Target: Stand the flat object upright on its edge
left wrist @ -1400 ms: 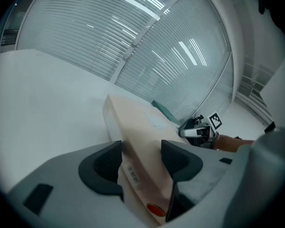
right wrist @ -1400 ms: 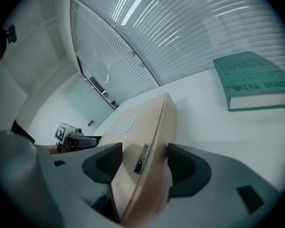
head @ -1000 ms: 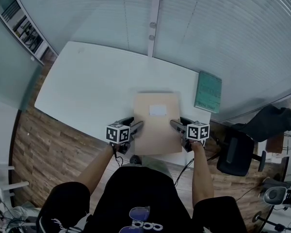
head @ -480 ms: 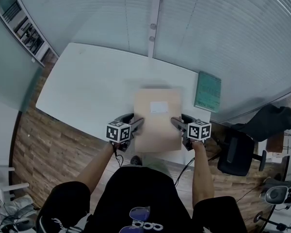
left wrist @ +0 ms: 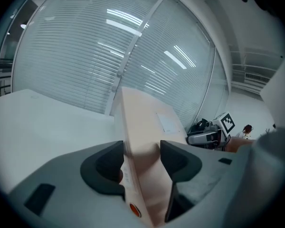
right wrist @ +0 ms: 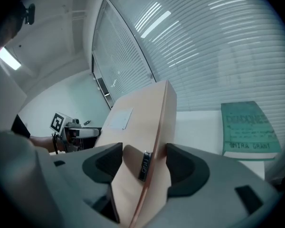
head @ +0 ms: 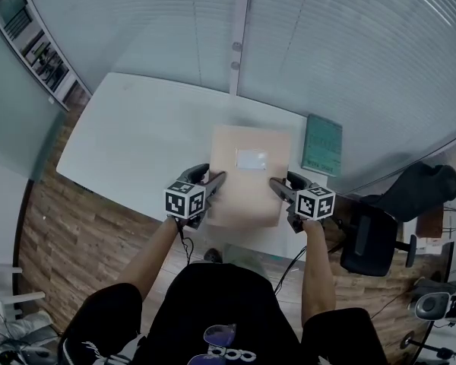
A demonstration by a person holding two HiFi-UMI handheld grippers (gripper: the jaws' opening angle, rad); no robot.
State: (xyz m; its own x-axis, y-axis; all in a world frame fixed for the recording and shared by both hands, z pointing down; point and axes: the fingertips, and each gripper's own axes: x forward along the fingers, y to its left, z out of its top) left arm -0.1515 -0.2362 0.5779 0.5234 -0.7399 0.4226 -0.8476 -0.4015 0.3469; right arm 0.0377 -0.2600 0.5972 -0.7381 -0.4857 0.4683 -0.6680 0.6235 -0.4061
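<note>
A flat tan cardboard box (head: 249,175) with a white label is held between both grippers above the white table (head: 137,135), near its front edge. My left gripper (head: 216,181) holds the box's left edge; its jaws are closing, with the box (left wrist: 142,127) pressed between both pads. My right gripper (head: 277,186) is shut on the right edge, where the box (right wrist: 137,113) runs tilted between the pads. In each gripper view the other gripper shows past the box.
A green book (head: 321,144) lies flat on the table just right of the box, also visible as the green book (right wrist: 249,127). Window blinds stand behind the table. A dark office chair (head: 372,242) sits at the right, off the table.
Both grippers and the box have moved up and away from the table's front edge. The box's far end sits higher in the picture than before.
</note>
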